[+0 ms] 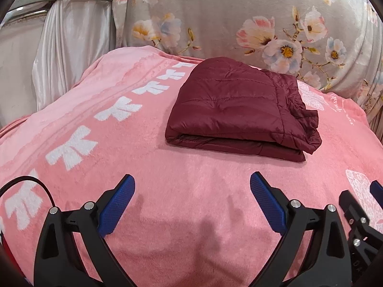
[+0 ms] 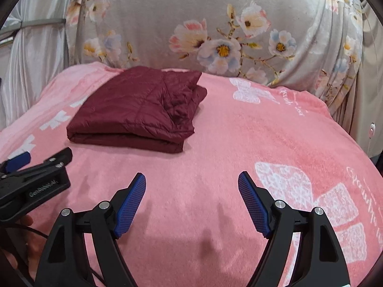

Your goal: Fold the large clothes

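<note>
Both claws stood wide with nothing between their blue pads: our left gripper and our right gripper each hung over bare pink blanket, their shadows falling on the pile just below. In the right wrist view we saw the left gripper's black body at the left edge, and in the left wrist view a corner of the right gripper showed at the right edge, so the two sat side by side and apart. A black cable looped near the left claw.

Farther out, well clear of both claws, lay the jacket, a dark maroon quilted piece with stitched channels and a slight sheen. It was folded into a thick, roughly square bundle of stacked layers, the folded edge towards us neat and straight. Its right side was looser, with gathered, crumpled fabric bulging past the layers.

White bow shapes ran along the blanket to the jacket's left, and pale butterfly prints to its right. Behind the blanket hung a grey floral cloth, with a pale satin curtain at far left.
</note>
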`<move>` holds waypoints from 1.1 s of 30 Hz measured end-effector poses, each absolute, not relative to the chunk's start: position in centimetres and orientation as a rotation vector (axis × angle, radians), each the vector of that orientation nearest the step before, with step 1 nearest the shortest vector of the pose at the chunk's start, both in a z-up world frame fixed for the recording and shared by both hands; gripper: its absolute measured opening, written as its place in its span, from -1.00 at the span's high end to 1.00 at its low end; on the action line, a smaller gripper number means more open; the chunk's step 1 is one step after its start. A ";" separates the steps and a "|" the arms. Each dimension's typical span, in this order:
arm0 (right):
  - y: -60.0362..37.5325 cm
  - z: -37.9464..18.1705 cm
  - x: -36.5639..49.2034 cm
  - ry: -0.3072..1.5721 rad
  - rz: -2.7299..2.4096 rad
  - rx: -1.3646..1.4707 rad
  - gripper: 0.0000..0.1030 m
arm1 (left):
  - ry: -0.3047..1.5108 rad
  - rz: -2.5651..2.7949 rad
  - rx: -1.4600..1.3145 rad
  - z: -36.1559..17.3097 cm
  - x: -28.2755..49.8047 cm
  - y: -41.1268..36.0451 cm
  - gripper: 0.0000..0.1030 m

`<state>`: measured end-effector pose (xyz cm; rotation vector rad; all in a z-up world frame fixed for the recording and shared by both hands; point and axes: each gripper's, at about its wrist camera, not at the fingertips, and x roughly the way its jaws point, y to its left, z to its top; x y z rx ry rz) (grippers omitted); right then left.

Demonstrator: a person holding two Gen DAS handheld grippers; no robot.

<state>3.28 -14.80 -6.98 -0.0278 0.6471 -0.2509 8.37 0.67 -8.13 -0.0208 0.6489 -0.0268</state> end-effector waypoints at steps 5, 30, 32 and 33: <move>-15.6 -7.5 3.7 0.683 -0.268 0.008 -0.50 | 0.673 -0.031 0.013 -8.4 8.7 0.0 -0.84; -14.4 -8.0 4.0 0.721 -0.228 -0.011 -0.51 | 0.685 -0.032 0.049 -8.8 8.8 -0.7 -0.84; -14.5 -8.0 3.9 0.723 -0.231 -0.007 -0.51 | 0.684 -0.033 0.052 -8.8 8.8 -0.8 -0.84; -14.5 -8.0 3.9 0.723 -0.232 -0.004 -0.51 | 0.683 -0.033 0.054 -8.8 8.8 -0.8 -0.84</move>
